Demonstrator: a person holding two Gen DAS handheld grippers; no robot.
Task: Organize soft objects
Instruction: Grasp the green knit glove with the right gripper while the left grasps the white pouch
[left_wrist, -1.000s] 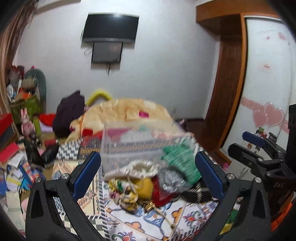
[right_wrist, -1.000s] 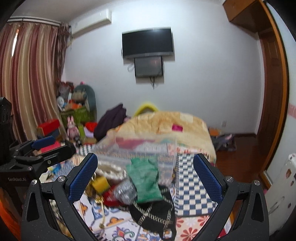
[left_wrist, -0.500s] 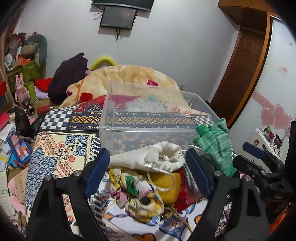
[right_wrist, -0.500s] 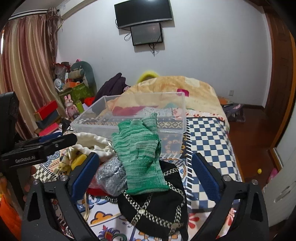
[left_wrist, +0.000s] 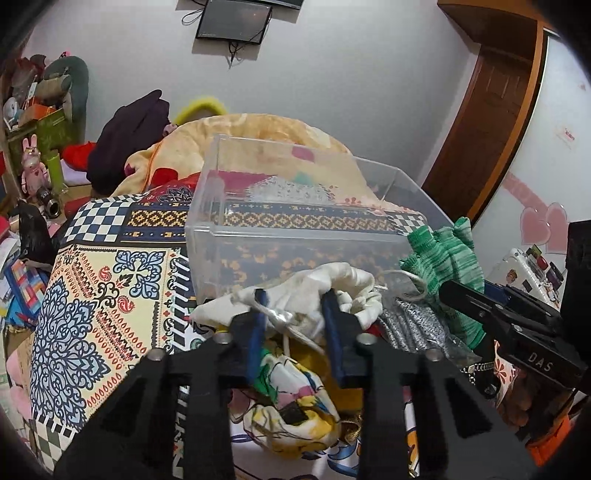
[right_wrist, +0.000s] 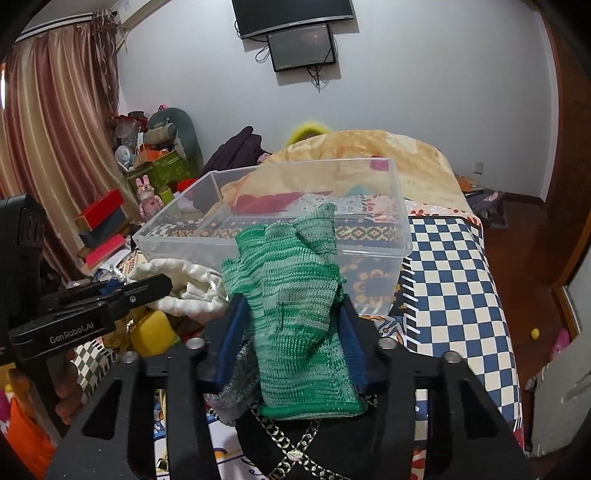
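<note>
Left claw (left_wrist: 295, 314) is clamped on the cream drawstring bag (left_wrist: 314, 291), which sits on top of the soft pile just in front of the clear plastic bin (left_wrist: 229, 236). Right claw (right_wrist: 291, 325) is pinched tight on the green knit glove (right_wrist: 295, 314), held upright w/ its fingers against the bin's near wall. Grey knit piece (right_wrist: 236, 376) & black patterned fabric (right_wrist: 295, 443) lie under the glove, all on the bed w/ the patterned quilt (left_wrist: 107, 295)
</note>
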